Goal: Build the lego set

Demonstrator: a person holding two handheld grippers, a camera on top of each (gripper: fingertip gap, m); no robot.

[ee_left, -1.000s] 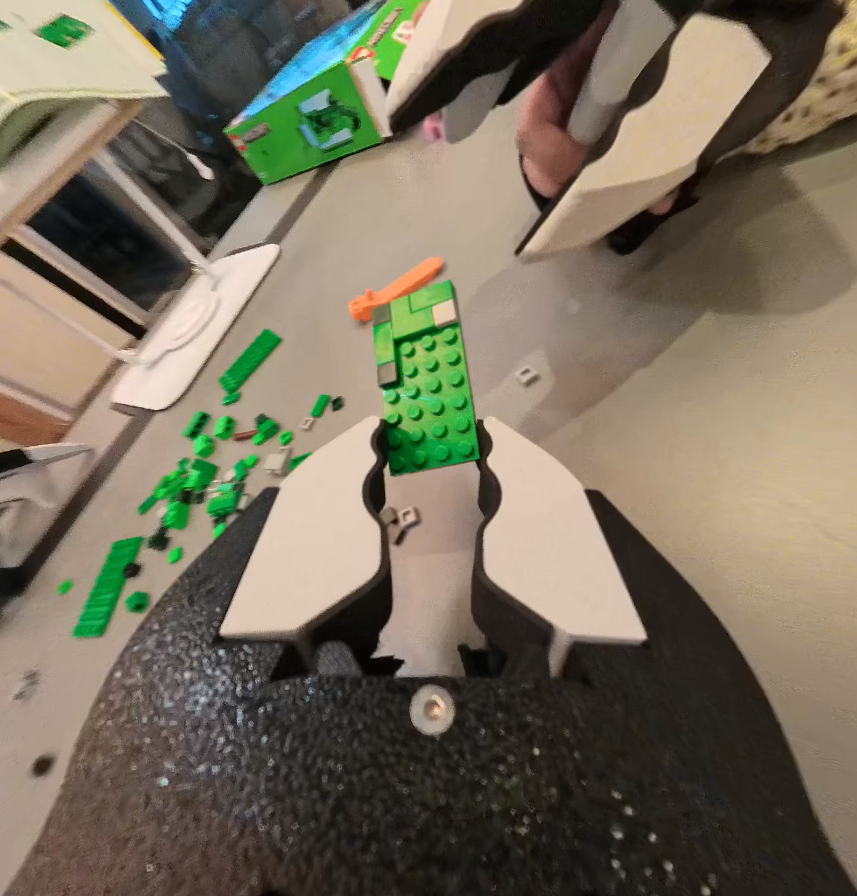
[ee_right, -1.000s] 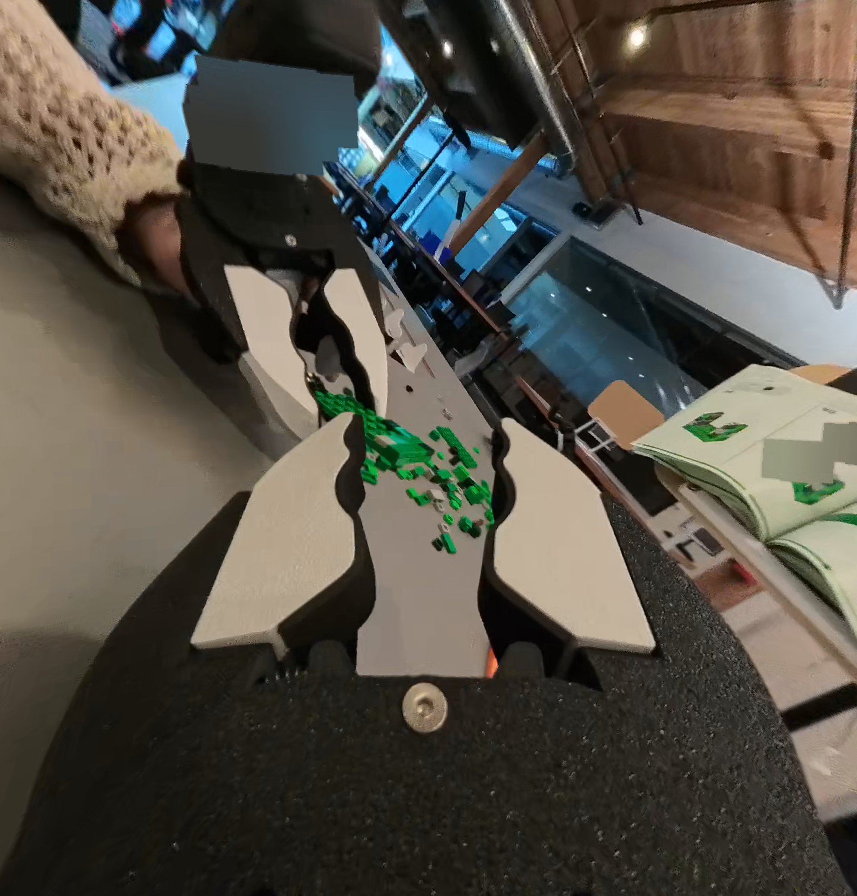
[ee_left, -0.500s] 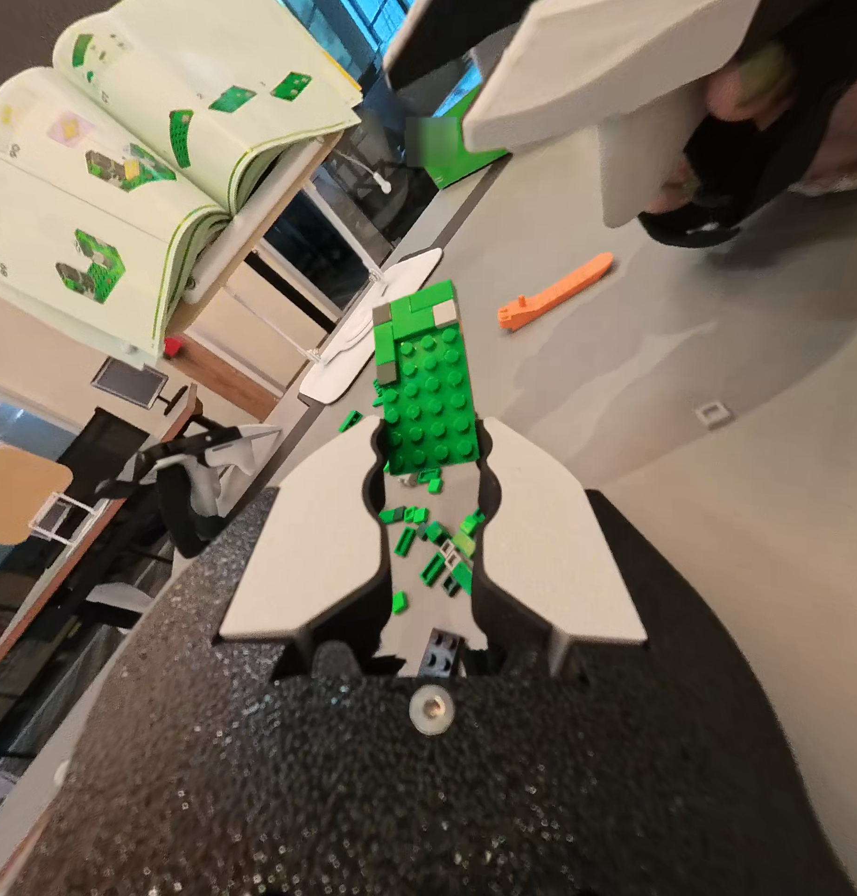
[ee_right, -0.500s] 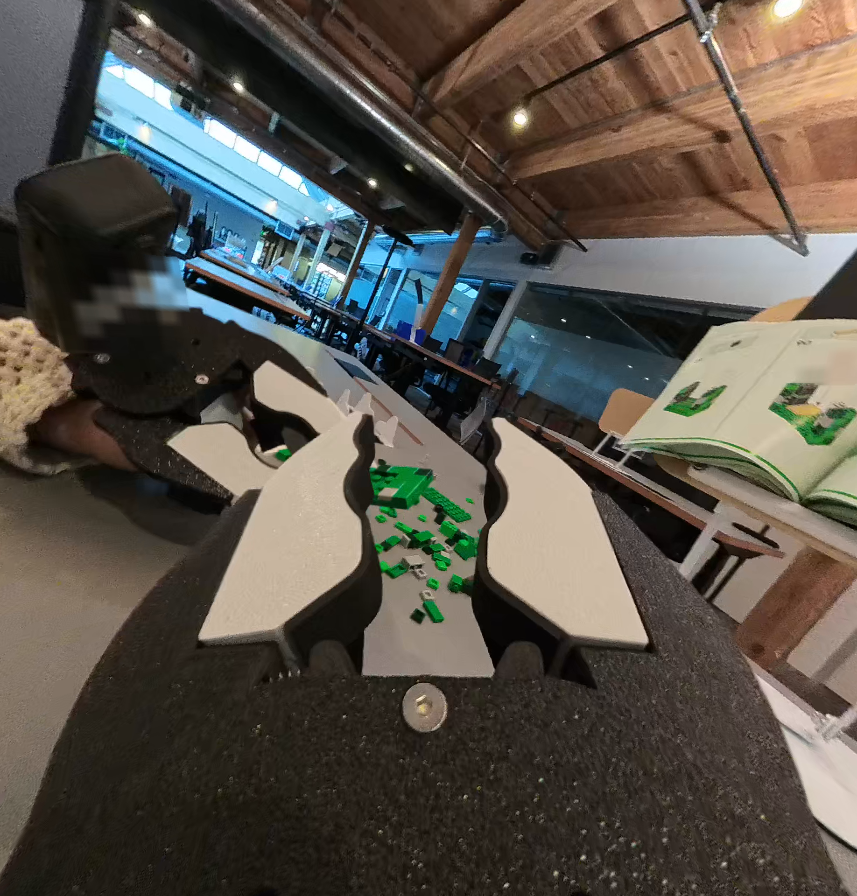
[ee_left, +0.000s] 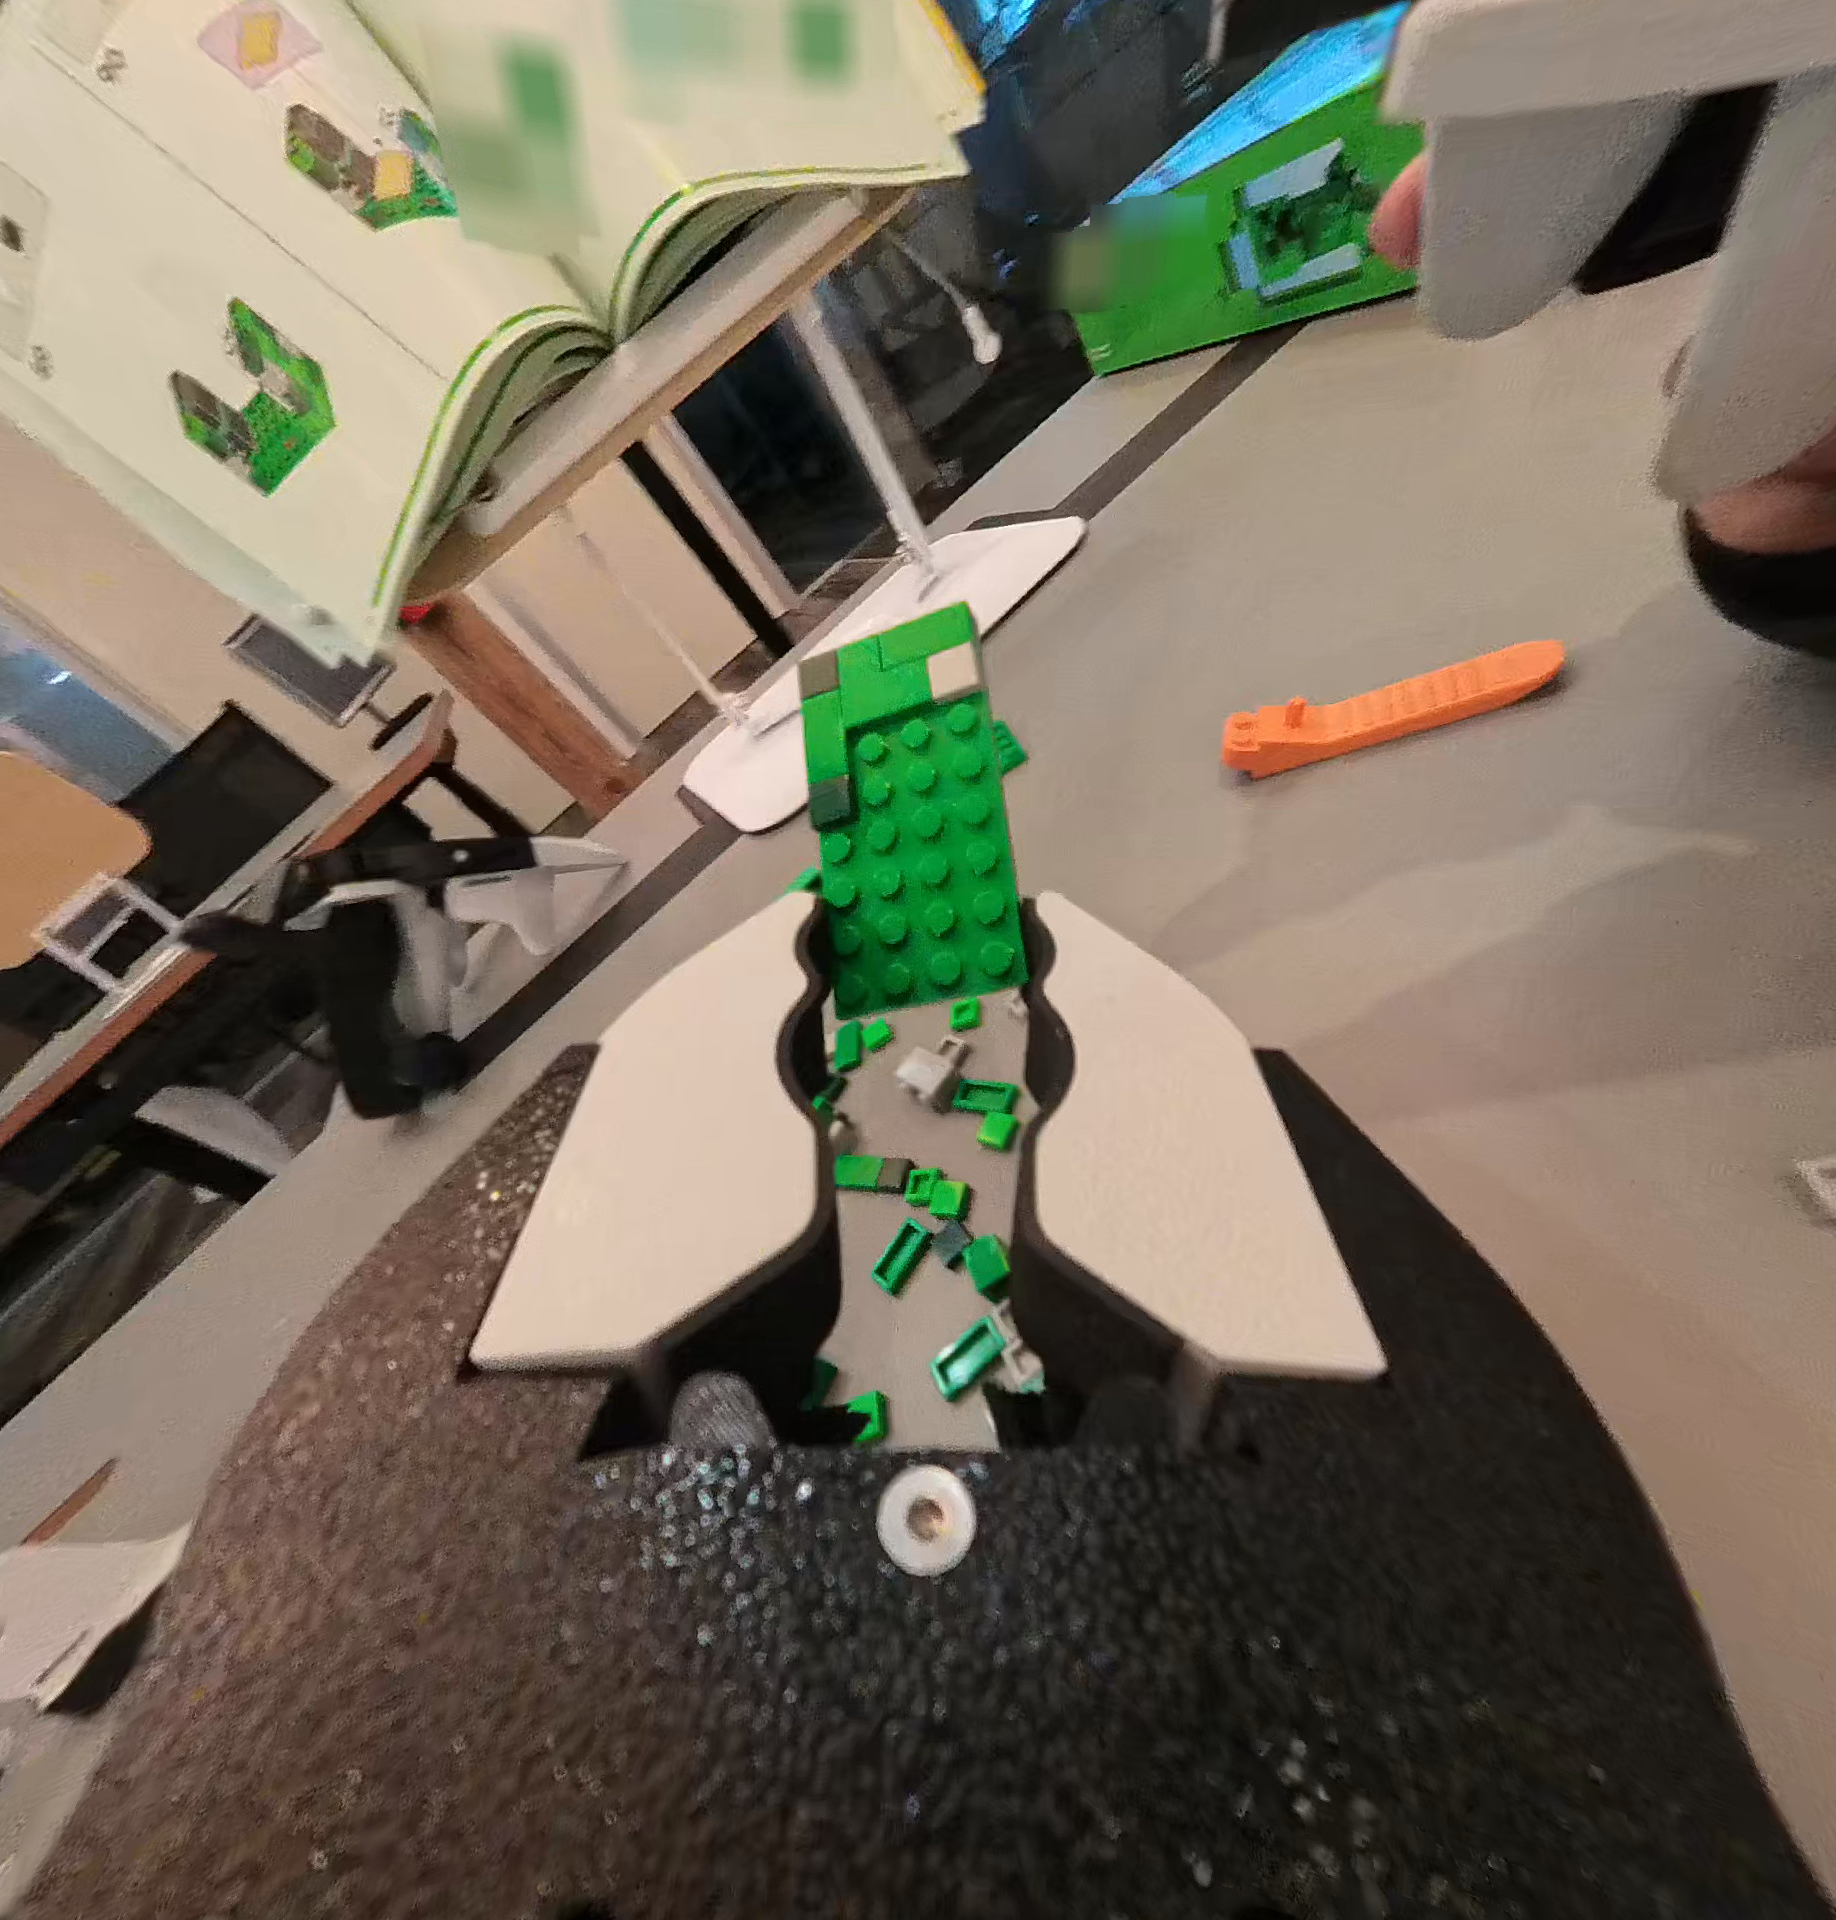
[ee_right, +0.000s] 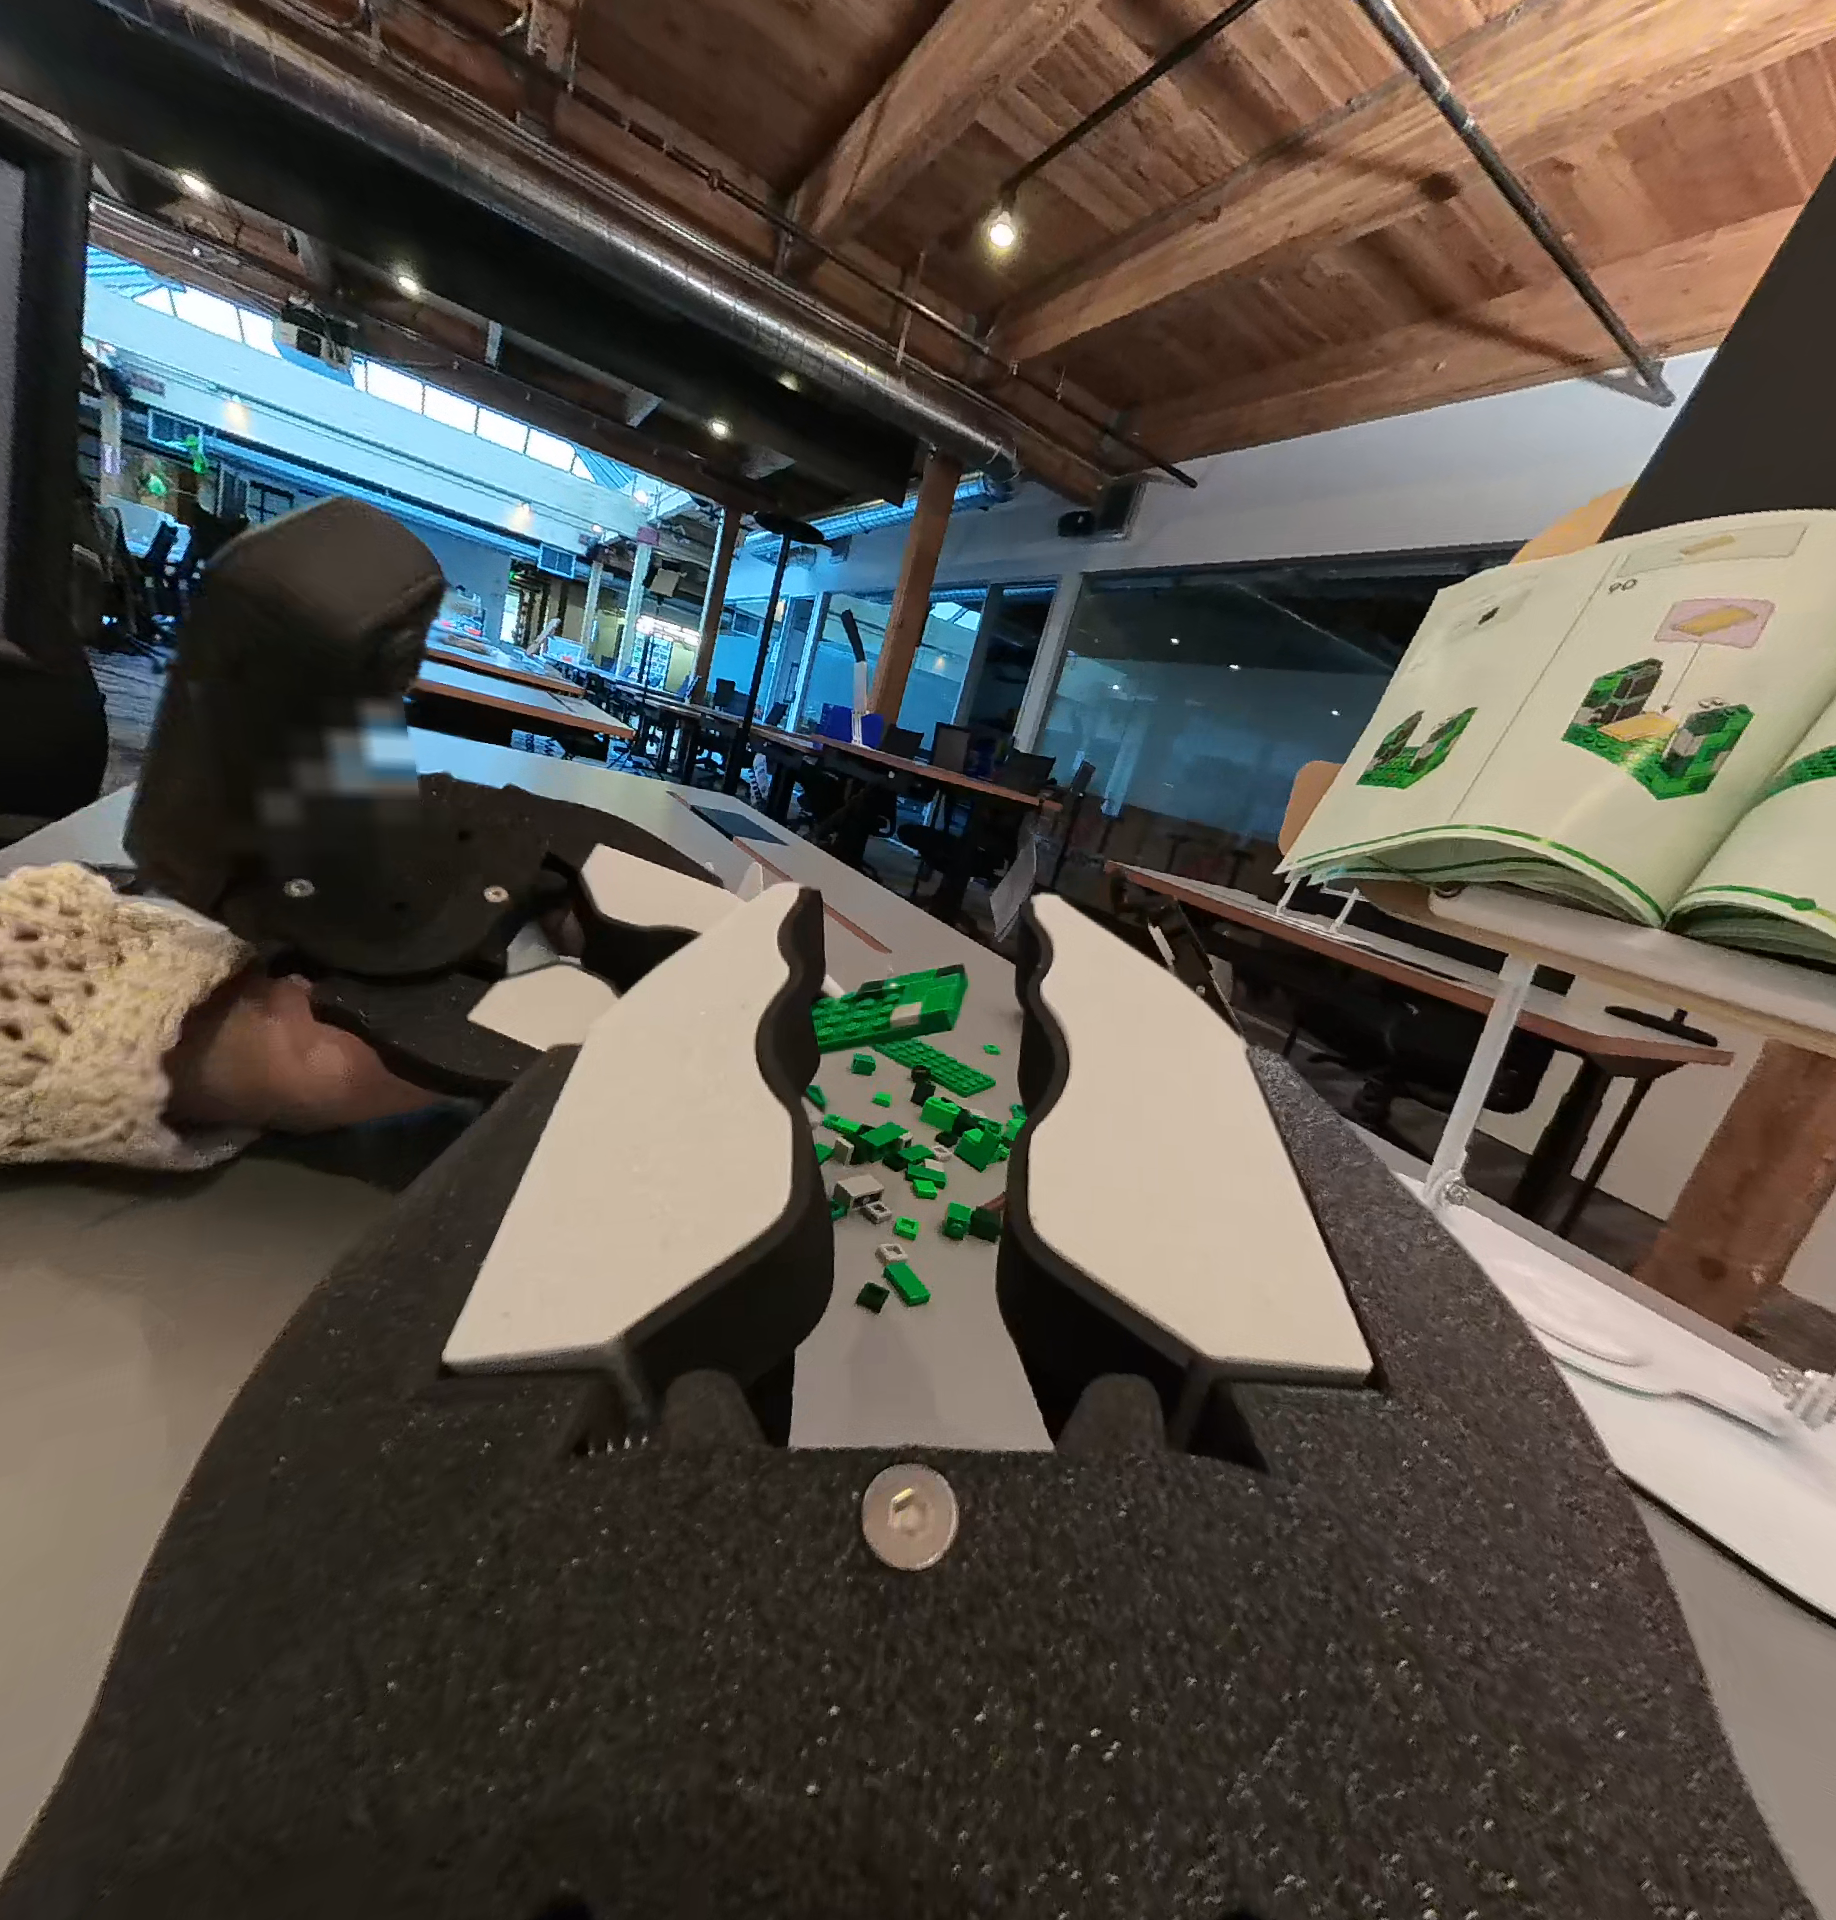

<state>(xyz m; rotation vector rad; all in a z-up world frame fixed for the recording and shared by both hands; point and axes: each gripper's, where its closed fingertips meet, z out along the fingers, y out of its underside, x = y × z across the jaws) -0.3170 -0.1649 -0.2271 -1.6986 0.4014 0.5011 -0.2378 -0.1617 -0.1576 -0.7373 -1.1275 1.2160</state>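
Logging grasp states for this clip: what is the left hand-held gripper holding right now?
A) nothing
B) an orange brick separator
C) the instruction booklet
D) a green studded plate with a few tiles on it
D: in the left wrist view the left hand-held gripper clamps the near end of the green studded plate, while the orange brick separator lies on the table.

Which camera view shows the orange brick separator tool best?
The left wrist view shows it best: the orange brick separator lies whole and unblocked on the grey table, right of the green plate held in the left tongs. The right wrist view does not show the tool at all.
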